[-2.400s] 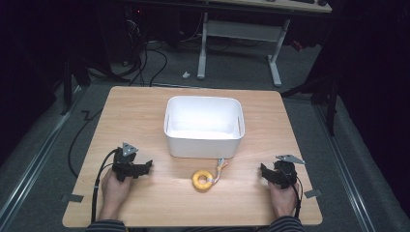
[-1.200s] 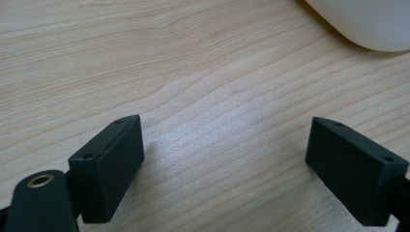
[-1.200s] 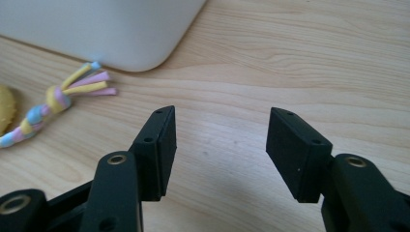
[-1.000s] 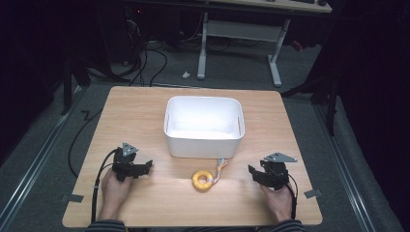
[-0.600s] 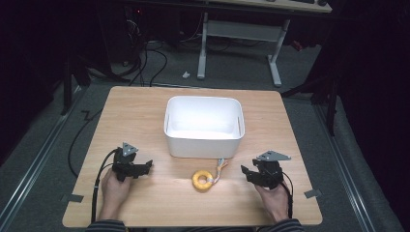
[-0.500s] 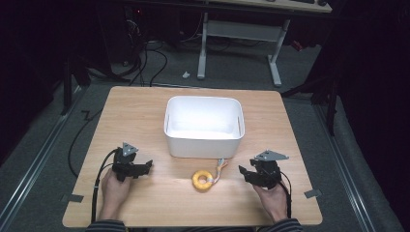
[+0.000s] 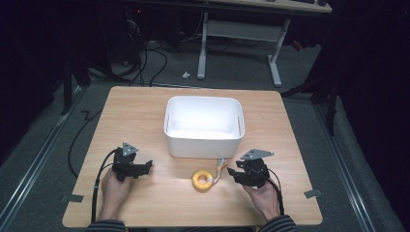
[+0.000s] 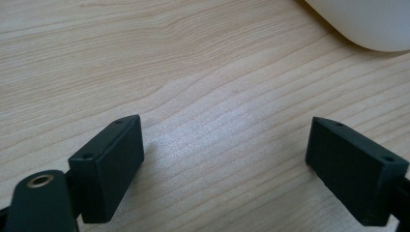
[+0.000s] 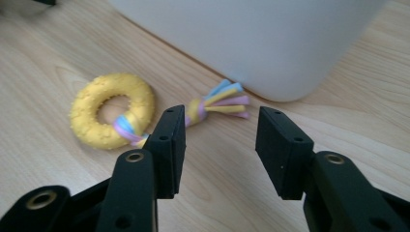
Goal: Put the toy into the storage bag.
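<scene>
Near the surface's (image 7: 145, 104) front edge, just before the white plastic bin (image 7: 204, 126), lies the yellow rubber ring toy with its braided tassel (image 7: 203, 180). Your right gripper (image 9: 220, 145), jaws just narrowing around nothing, lines up on it; your left gripper (image 8: 227, 164) idles wide open, empty.

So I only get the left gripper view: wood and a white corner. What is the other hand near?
Observer: A yellow ring toy with a braided rope tail lies on the table, just ahead of the right tongs.
Operator: Do they grip it?
Observer: No. Their jaws have just been closing, yet nothing sits between them.
Operator: And that white corner?
Observer: It is a white bin mid-table; the rope's frayed end reaches its wall.
</scene>
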### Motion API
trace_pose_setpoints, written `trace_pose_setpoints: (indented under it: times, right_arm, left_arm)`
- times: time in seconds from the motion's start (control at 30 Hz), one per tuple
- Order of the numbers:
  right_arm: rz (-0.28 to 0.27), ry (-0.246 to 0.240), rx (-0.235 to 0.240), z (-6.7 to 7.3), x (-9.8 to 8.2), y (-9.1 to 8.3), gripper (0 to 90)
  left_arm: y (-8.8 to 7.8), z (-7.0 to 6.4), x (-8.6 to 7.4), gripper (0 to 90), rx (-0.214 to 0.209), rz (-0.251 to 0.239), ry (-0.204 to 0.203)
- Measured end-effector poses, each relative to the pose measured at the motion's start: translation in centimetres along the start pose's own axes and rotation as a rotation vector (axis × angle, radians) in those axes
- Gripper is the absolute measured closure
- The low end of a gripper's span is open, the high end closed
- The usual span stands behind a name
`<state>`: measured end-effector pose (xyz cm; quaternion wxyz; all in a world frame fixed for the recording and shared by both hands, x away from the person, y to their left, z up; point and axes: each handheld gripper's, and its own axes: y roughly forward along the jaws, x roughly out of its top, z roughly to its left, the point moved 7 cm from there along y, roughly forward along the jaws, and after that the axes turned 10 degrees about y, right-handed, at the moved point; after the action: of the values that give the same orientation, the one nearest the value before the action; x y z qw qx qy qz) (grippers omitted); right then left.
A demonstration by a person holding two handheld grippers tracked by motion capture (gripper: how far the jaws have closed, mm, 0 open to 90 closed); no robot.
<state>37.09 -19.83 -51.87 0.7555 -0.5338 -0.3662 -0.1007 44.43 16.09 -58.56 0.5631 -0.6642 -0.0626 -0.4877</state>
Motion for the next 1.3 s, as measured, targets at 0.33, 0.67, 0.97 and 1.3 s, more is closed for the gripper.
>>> trace_pose_setpoints:
  times: [0.33, 0.67, 0.97, 1.3]
  right_arm:
    - [0.063, -0.033, 0.067, 1.9, 0.4, 1.3, 56.3]
    - [0.110, -0.070, 0.102, 3.6, 0.8, 2.9, 56.3]
    - [0.168, -0.077, 0.109, 4.5, 0.7, 4.2, 56.3]
    - [0.202, -0.085, 0.095, 5.3, 0.9, 5.3, 55.3]
  left_arm:
    - [0.0, 0.0, 0.0, 13.7, 0.000, 0.000, 0.001]
    - [0.0, 0.0, 0.0, 13.7, 0.000, 0.000, 0.001]
    - [0.0, 0.0, 0.0, 13.7, 0.000, 0.000, 0.001]
    - [0.0, 0.0, 0.0, 13.7, 0.000, 0.000, 0.001]
